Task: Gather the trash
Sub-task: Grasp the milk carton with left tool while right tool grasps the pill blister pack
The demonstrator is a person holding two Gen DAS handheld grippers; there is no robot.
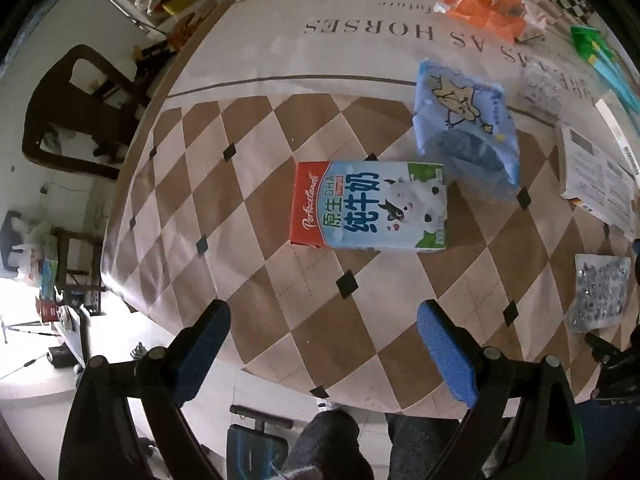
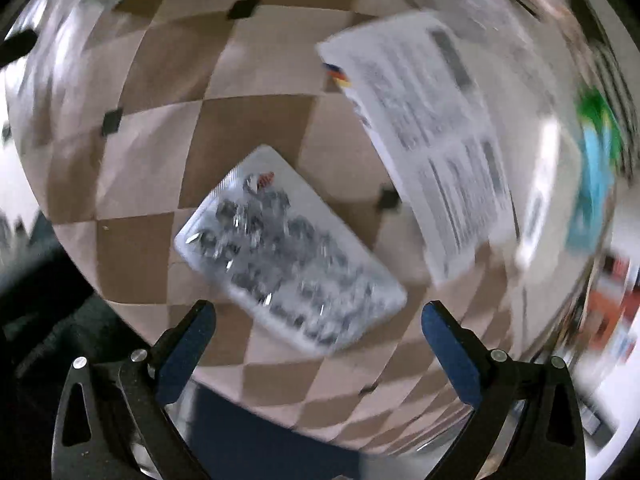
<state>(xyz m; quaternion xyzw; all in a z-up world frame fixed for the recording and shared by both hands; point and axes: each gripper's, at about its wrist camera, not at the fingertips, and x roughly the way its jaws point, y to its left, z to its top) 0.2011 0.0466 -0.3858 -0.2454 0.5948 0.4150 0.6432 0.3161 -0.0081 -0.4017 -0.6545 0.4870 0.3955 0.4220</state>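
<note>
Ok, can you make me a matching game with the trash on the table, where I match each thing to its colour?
Things:
1. milk carton
2. crumpled wrapper
3. pouch with the star drawing
4. blister pack

Colours:
A. silver
B. orange
C. red, light blue and green with a cow
D. light blue

Pairs: 1-C, 2-B, 3-D, 4-A

Desk cloth (image 1: 256, 216) — brown and cream diamonds, small black squares. Milk carton (image 1: 370, 205) — red end, pale blue face, green corner. Pouch (image 1: 466, 128) light blue; wrapper (image 1: 486, 10) orange; blister pack (image 2: 292, 250) silver-grey.
</note>
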